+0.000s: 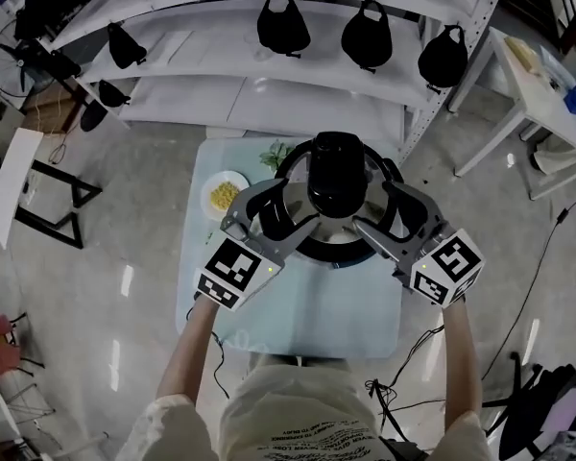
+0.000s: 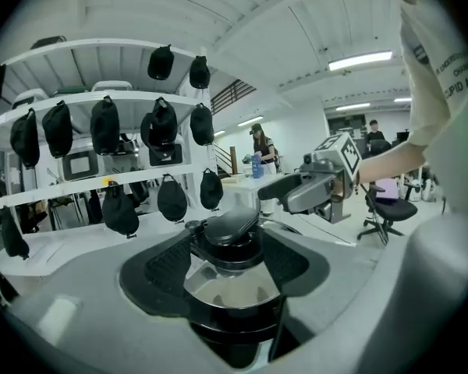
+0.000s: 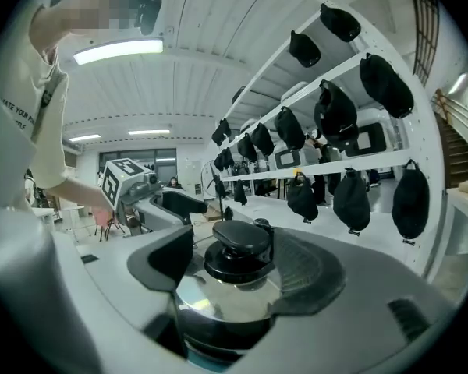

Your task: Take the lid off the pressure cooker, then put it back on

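The pressure cooker (image 1: 295, 167) stands on a small pale-blue table (image 1: 317, 315). Its steel lid (image 1: 338, 234) with a black knob (image 1: 335, 175) sits between both grippers, and I cannot tell if it rests on the pot or is just above it. My left gripper (image 1: 280, 215) comes in from the left with one jaw on each side of the lid (image 2: 228, 291). My right gripper (image 1: 389, 215) does the same from the right, jaws bracketing the lid (image 3: 218, 294). Both sets of black pads appear pressed against the lid's edge. The knob (image 2: 232, 228) (image 3: 238, 249) stands upright.
A white plate of yellow food (image 1: 224, 195) and green leaves (image 1: 274, 154) lie on the table's far left. White shelving hung with black caps (image 1: 283, 22) stands just behind. A white side table (image 1: 538, 94) is at right, and cables run across the floor.
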The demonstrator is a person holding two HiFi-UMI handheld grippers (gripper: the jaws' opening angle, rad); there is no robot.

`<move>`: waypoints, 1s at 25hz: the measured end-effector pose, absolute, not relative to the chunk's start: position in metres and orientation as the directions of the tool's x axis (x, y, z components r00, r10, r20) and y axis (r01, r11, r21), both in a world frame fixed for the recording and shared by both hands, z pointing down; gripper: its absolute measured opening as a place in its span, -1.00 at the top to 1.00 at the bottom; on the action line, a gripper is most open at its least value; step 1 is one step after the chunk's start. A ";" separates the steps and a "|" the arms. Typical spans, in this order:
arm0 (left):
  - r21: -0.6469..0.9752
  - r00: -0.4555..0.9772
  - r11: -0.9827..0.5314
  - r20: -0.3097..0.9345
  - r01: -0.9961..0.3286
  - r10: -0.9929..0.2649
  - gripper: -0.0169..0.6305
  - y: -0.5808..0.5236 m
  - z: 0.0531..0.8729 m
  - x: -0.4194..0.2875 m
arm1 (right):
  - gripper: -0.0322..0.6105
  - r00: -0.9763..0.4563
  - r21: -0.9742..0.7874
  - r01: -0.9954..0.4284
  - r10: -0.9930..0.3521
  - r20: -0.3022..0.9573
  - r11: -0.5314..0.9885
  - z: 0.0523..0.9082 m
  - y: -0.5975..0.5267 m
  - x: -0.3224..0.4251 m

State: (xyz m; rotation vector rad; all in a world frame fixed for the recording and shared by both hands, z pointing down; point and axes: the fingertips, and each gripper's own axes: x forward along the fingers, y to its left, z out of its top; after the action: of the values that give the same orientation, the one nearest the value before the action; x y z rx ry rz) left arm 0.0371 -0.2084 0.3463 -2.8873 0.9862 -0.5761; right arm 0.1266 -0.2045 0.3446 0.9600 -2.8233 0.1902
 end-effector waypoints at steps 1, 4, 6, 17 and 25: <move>-0.159 0.735 -0.808 0.346 -0.567 -0.583 0.10 -0.212 0.348 0.039 | -0.05 -0.793 -0.062 -0.597 -0.576 0.196 0.800 0.346 -0.208 0.124; -0.164 0.754 -0.841 0.381 -0.515 -0.536 0.09 -0.222 0.352 0.046 | -0.06 -0.819 -0.046 -0.547 -0.524 0.234 0.836 0.350 -0.218 0.117; -0.162 0.767 -0.865 0.407 -0.474 -0.496 0.08 -0.230 0.355 0.051 | -0.08 -0.831 -0.051 -0.520 -0.492 0.259 0.853 0.353 -0.225 0.112; -0.132 0.801 -0.957 0.526 -0.256 -0.287 0.06 -0.242 0.376 0.072 | -0.11 -0.864 -0.037 -0.325 -0.281 0.418 0.945 0.368 -0.242 0.091; -0.119 0.799 -0.983 0.574 -0.138 -0.181 0.06 -0.242 0.380 0.084 | -0.10 -0.859 -0.045 -0.226 -0.177 0.481 0.973 0.378 -0.244 0.083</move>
State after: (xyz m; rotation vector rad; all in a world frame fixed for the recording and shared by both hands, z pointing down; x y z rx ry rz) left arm 0.0838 -0.2419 0.3799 -2.9118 0.2586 -0.9394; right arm 0.0831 -0.2440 0.3779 0.2862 -2.6289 0.1358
